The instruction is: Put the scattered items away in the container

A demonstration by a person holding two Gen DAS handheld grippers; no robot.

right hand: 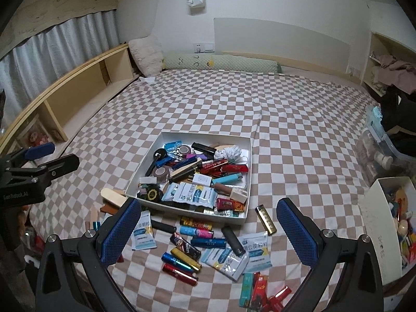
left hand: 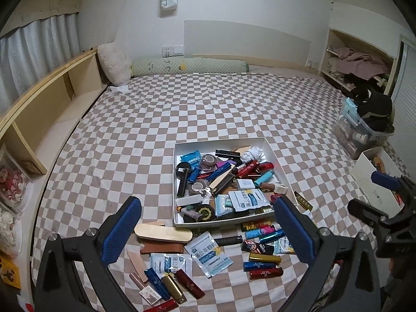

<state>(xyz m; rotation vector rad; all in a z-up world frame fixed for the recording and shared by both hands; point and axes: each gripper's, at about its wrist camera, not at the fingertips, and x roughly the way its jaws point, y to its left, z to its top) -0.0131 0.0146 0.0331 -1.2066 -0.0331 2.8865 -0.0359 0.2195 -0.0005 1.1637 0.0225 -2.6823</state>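
Lots of small things lie on the checked bed cover, and many already sit in the white box near the middle of both views. More are still outside it, along the lower part of each picture.

The left gripper is wide open and holds nothing. In its view, the wooden board lies just below the box's lower left corner. A white and blue packet sits between the fingers, lower middle. A row of slim tubes lies at the bottom left, and a red tube sits lower right with blue and gold ones just above it.

The right gripper is also wide open and empty. In its view, a gold lighter lies just right of the box's lower right corner. A black lighter rests partly on a packet. More tubes crowd the lower middle.

What could go wrong? I think the tubes are the tricky part. They are round and shiny, so they may roll or slip out of the pads. They lie touching each other, so the claw could grab two or push one away. The packets are flat and thin, so the fingers may slide over them or pinch the cover too. The box is very full near its lower edge, so a dropped thing may bounce back out
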